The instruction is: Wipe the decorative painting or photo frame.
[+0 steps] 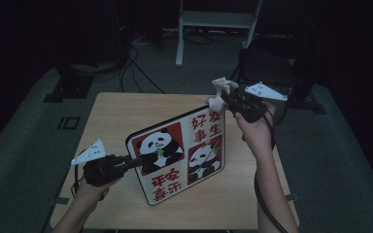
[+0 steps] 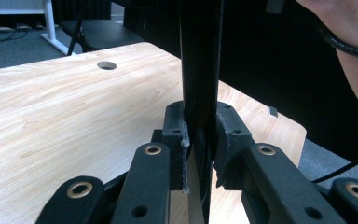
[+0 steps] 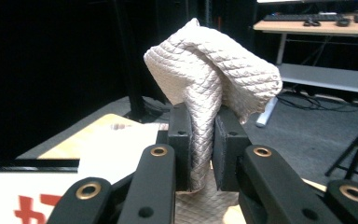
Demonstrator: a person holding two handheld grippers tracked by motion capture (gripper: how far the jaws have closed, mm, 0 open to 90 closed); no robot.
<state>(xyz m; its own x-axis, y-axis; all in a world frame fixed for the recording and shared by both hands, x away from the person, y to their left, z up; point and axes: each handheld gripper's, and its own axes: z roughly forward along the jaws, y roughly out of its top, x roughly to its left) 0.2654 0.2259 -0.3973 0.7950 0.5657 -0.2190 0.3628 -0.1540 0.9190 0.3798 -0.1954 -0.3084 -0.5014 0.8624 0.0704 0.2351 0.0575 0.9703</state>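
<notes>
The panda board point(image 1: 179, 158) is held upright on the tabltop point(image 1: 116, 116) by the left hand-held gripper point(image 1: 135, 161), clamped on its edge. A beige cloth point(image 3: 214, 79) is pinched by the right hand-held gripper point(image 3: 200, 144) at the board's top corner.

Red-white-black panda board point(image 1: 182, 155); cream quilted cloth point(image 3: 214, 79); black tongs point(image 3: 200, 140).

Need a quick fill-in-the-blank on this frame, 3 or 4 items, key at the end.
1. The left gripper is shut on the edge of the ____ board, held upright on the table.
2. The right gripper is shut on a bunched, quilted ____.
3. The cloth sits near the board's top ____ corner in the high view.
4. The table top is ____ in material.

Missing words: panda; cloth; right; wood
</notes>
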